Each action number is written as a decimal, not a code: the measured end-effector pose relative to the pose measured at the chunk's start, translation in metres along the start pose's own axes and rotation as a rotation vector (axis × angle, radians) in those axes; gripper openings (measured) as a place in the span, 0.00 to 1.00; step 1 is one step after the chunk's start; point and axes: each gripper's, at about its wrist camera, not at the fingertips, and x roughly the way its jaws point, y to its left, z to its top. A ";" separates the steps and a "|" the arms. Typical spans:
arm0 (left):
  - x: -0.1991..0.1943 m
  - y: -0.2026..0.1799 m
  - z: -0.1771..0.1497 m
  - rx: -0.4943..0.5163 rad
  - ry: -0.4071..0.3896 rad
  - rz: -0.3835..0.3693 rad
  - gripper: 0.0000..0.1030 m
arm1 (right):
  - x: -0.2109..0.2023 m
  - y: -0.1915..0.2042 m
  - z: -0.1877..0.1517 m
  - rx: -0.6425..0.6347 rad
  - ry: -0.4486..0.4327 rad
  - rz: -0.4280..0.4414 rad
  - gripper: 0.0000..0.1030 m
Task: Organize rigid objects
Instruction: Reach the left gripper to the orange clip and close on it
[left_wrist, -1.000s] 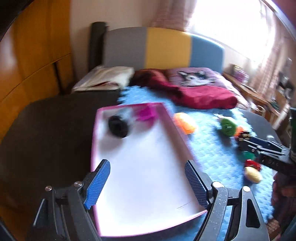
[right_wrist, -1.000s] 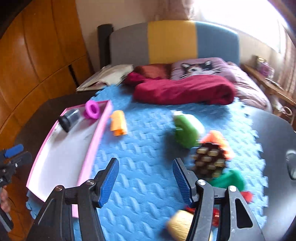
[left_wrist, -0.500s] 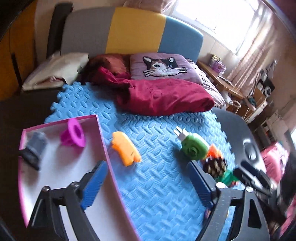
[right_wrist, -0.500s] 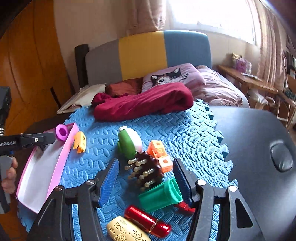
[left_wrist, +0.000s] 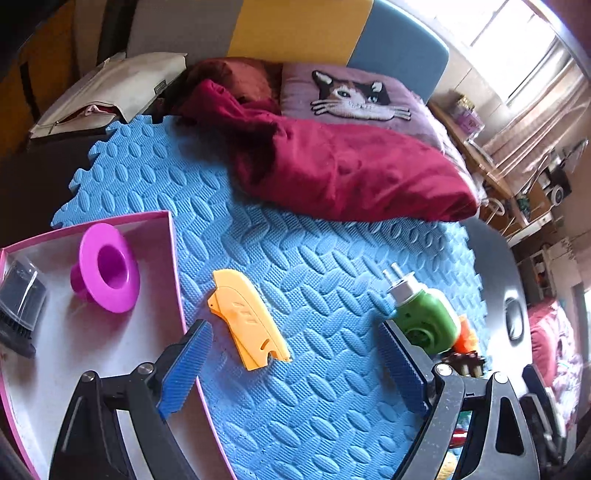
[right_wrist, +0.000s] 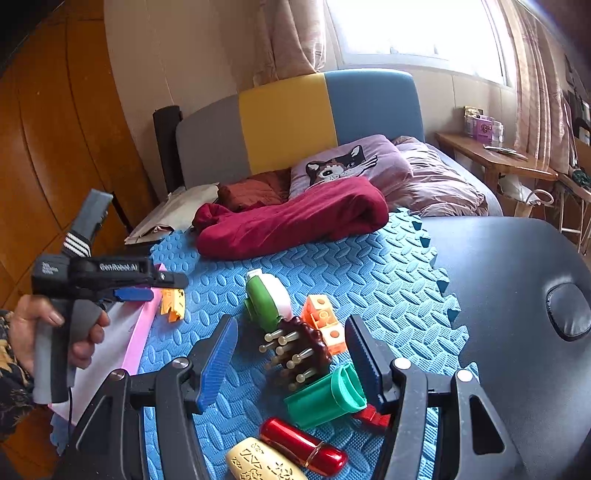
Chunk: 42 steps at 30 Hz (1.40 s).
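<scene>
So the orange plastic piece (left_wrist: 248, 318) is lying flat on the blue foam mat (left_wrist: 314, 251), just beside the pink tray (left_wrist: 173, 258) that already has the magenta ring (left_wrist: 107, 271) and a dark brush (left_wrist: 18, 306) in it. Left tongs (left_wrist: 295, 369) are wide open and empty, with the piece right between and a bit ahead of them. Its long axis runs diagonally, far-left to near-right, so I'd guess a wrist twist is needed. Right tongs (right_wrist: 291, 365) are open too, hovering over the brown studded thing (right_wrist: 295, 350) and green tube (right_wrist: 325, 397); left is clearly nearer.
</scene>
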 end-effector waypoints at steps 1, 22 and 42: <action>0.003 -0.001 0.001 0.000 0.007 0.001 0.88 | 0.000 -0.002 0.001 0.011 -0.002 0.004 0.60; -0.006 -0.021 -0.004 0.134 -0.027 0.069 0.74 | -0.004 -0.015 0.003 0.079 -0.011 0.000 0.60; 0.037 -0.044 -0.028 0.246 -0.067 0.253 0.24 | -0.007 -0.032 0.006 0.149 -0.036 -0.020 0.60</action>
